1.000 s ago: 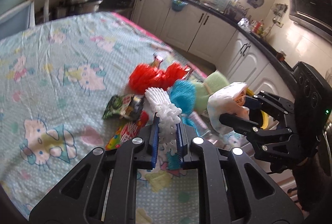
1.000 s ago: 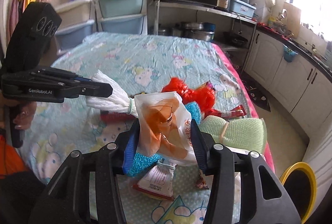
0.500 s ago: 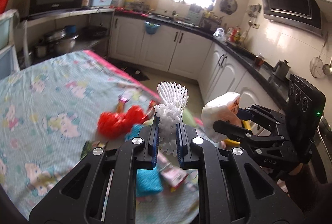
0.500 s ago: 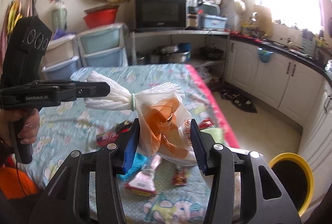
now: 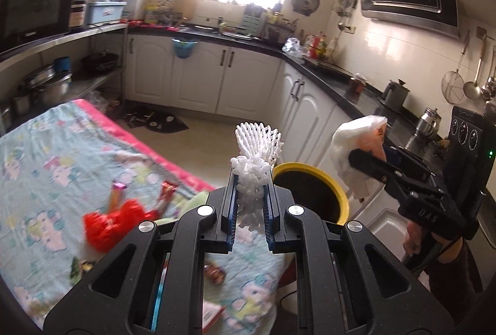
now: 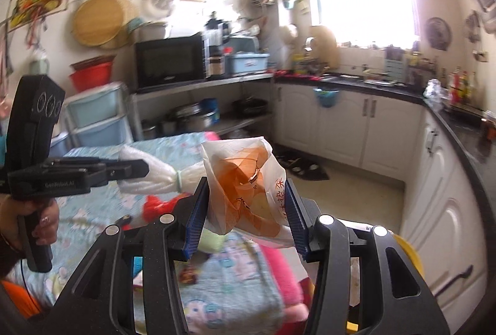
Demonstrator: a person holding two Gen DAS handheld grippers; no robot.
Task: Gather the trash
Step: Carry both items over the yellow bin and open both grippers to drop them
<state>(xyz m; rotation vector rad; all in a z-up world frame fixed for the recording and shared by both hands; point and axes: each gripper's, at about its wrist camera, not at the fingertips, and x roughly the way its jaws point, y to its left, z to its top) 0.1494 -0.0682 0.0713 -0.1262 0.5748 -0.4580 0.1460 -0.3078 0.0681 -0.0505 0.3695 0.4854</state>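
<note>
My left gripper [image 5: 250,198] is shut on a white foam fruit net [image 5: 255,161], held upright above the table's edge. It also shows in the right wrist view [image 6: 148,172], to the left. My right gripper [image 6: 245,204] is shut on a white and orange plastic bag [image 6: 248,192]. In the left wrist view it holds the bag [image 5: 356,149] to the right, above and beside a yellow-rimmed bin [image 5: 310,192] on the floor. The bin's rim peeks out at the right in the right wrist view [image 6: 409,248].
The table with a cartoon-print cloth [image 5: 46,155] carries a red mesh puff [image 5: 114,223], snack wrappers [image 5: 167,189] and a green sponge. White kitchen cabinets [image 5: 198,81] and a dark counter run behind. A dark mat [image 5: 155,121] lies on the floor.
Both grippers rose and swung away from the table toward the bin, each keeping its load. The bin has come into the left wrist view.
</note>
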